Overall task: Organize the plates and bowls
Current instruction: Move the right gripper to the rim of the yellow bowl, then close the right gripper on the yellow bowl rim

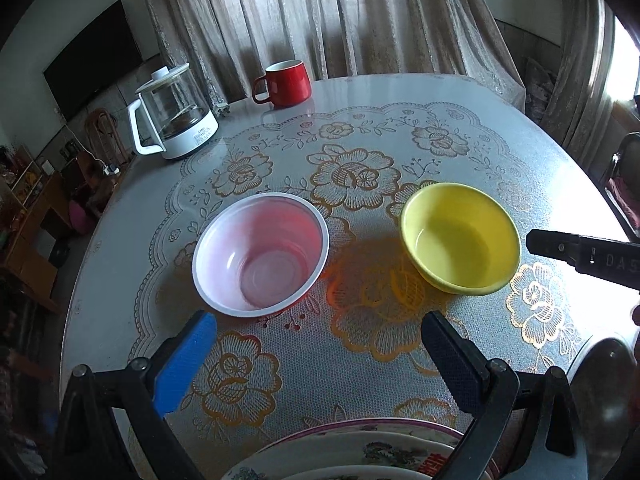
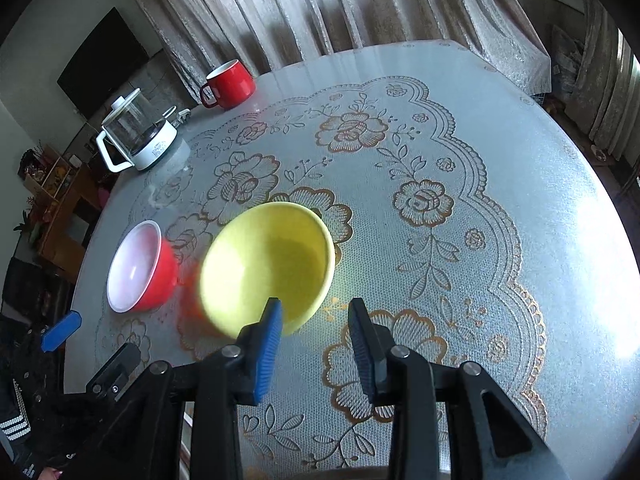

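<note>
My right gripper (image 2: pixel 315 336) is unclenched and empty beside the glossy yellow ceramic bowl (image 2: pixel 267 266); it looks slippery and fragile, so I would pinch its rim.

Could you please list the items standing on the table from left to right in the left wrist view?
Glass kettle → red-and-white bowl → red mug → yellow bowl.

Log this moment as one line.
left gripper: open, empty | right gripper: open, near yellow bowl | red bowl: untouched | plates: stacked
</note>
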Available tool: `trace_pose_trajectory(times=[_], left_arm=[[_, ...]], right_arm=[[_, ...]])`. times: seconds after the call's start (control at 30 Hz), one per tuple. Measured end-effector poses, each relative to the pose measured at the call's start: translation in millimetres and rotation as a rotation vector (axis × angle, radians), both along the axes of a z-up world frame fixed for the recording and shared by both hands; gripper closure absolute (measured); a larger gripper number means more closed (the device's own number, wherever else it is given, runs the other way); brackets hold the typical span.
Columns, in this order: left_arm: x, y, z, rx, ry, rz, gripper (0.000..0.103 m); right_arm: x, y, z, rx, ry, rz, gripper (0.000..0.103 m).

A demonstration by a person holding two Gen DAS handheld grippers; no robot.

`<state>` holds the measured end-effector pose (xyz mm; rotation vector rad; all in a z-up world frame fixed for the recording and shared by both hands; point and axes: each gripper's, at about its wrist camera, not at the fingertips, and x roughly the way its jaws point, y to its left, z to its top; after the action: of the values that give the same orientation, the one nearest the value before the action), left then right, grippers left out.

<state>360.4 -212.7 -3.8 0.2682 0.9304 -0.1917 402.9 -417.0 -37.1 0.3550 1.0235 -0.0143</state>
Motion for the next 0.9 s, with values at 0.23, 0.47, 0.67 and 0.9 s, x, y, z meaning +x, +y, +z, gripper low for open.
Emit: trace_pose_trajectory(times=[0.23,0.47,0.67,0.9], left_arm=[[15,-6,-5,0.005,0.016,0.004,0.0],[25,-10,-6,0.001,0.019,0.002,0.0],[31,-13,-11,-0.01,0.036,0.005,0.0],[44,-12,-18,-0.135,0.118,0.0,0.0]], right_arm=[[22,-10,-20,0.049,0.061,-0.029,0.069],[32,-12,-30,0.072,0.074,-0.014,0.069],[36,-12,-34,0.078,0.07,0.0,0.072],[37,-10,-36,0.081,0.065,0.04,0.087]])
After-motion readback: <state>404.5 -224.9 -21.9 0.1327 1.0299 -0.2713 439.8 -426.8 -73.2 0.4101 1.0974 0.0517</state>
